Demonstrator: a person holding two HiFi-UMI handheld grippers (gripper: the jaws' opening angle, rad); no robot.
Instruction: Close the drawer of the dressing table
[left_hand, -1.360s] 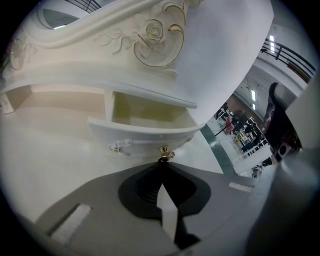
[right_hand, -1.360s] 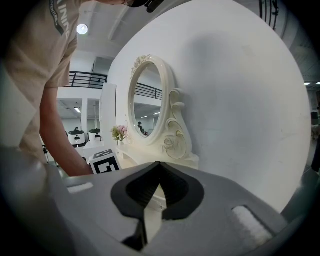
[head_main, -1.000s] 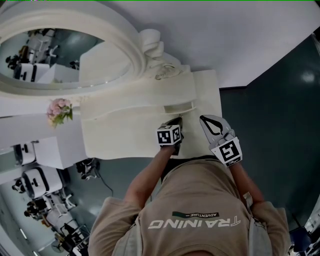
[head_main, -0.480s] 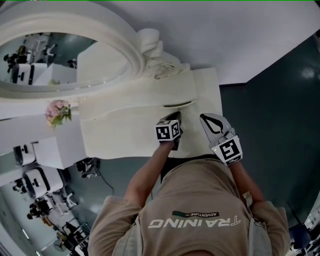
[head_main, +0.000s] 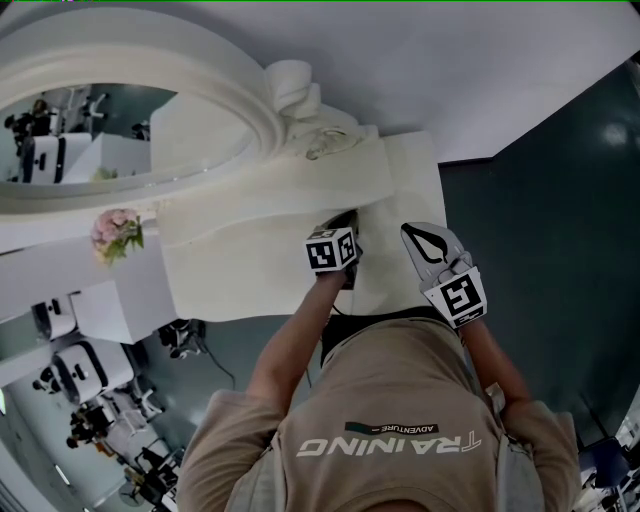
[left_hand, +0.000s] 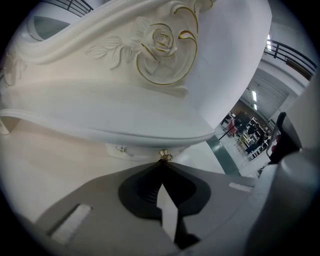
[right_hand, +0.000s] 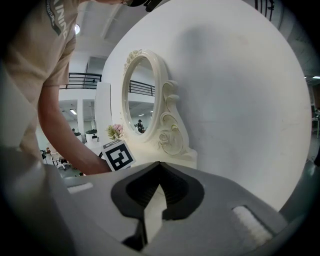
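The left tool (left_hand: 162, 163), jaws pressed together, touches its tips to the brass knob (left_hand: 164, 157) of the drawer (left_hand: 125, 150). The drawer sits shut under the table (head_main: 230, 260) top's front edge, near the right corner. The right tool (right_hand: 159, 165) hangs alongside, narrow and empty.

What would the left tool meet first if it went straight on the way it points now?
The small brass knob on the drawer front, right before the left tool; whether they touch is unclear.

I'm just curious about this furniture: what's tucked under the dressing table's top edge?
A drawer front with a small brass knob. The left gripper has its shut tips right at the knob. The drawer looks pushed in, so its inside is covered.
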